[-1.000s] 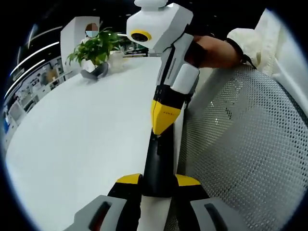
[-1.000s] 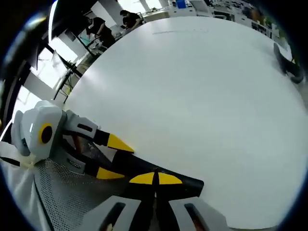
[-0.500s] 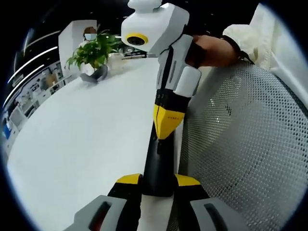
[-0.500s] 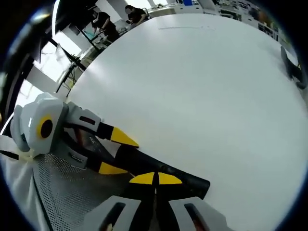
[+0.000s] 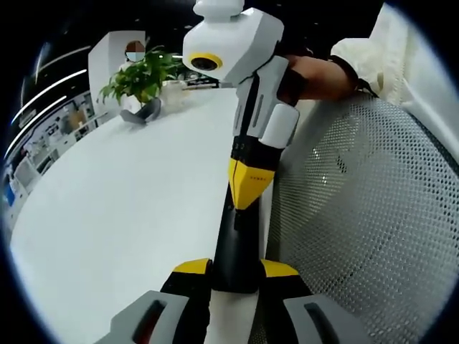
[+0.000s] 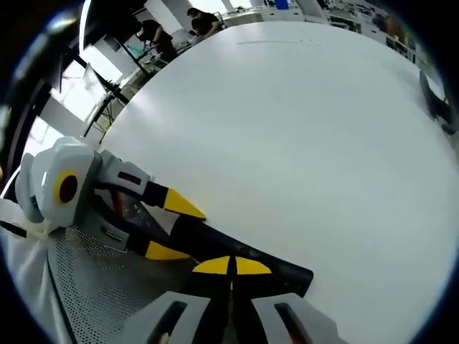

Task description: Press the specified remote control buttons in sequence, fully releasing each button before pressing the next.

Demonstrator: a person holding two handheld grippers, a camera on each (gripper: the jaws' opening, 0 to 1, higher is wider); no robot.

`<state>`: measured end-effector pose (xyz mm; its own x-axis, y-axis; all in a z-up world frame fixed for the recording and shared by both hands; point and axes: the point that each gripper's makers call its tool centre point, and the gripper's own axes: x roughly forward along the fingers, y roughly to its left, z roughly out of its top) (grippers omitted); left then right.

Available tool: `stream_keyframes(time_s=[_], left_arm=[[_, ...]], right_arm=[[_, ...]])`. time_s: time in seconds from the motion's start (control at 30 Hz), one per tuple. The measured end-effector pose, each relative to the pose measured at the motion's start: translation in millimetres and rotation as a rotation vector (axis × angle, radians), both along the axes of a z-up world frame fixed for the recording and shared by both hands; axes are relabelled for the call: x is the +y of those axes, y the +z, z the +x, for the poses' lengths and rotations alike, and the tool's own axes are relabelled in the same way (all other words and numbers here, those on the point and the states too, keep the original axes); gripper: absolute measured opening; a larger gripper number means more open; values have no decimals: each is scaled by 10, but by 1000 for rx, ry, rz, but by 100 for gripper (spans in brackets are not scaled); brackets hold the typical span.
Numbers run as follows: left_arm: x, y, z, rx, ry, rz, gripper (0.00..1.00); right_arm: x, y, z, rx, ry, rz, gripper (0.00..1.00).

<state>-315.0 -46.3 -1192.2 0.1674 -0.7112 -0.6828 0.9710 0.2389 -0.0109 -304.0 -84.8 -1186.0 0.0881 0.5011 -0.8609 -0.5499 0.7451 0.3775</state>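
Observation:
A black remote control [image 5: 234, 240] lies along the table's edge, and my left gripper [image 5: 235, 267] is shut on its near end, one yellow-tipped jaw on each side. From above, my right gripper [image 5: 247, 195] comes down, shut, its joined yellow tips resting on the remote's top face. In the right gripper view the same tips [image 6: 231, 266] sit together on the remote [image 6: 290, 275]. There the left gripper [image 6: 176, 229] reaches in from the left with the remote between its jaws. A hand and white sleeve [image 5: 358, 61] hold the right gripper.
A broad white table [image 5: 122, 193] stretches away to the left. A potted plant [image 5: 140, 75] and a grey object [image 5: 143, 111] stand at its far end. A white mesh chair [image 5: 358, 215] is close on the right. People sit at desks in the distance [image 6: 154, 32].
The right gripper's tips have slid a little down the remote toward my left jaws. The left gripper's hold on the remote is the same.

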Motion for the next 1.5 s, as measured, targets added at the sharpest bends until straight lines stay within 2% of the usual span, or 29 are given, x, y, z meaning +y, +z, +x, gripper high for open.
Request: stream_keyframes(time_s=[0.27,0.47,1.0,1.5], left_arm=[[-2,-2,1,-1,-1,0,25],[-4,-1,1,-1,0,-2,25],[-4,-8,1,-1,-1,-1,25],[-5,-10,4,2,0,-5,26]], right_arm=[[5,9,-4,-4,0,8,0],[-6,18,-2,37,-40,30,0],[-41,8,-95,82,-20,-15,0],[-26,-15,-132,85,11,-33,0]])
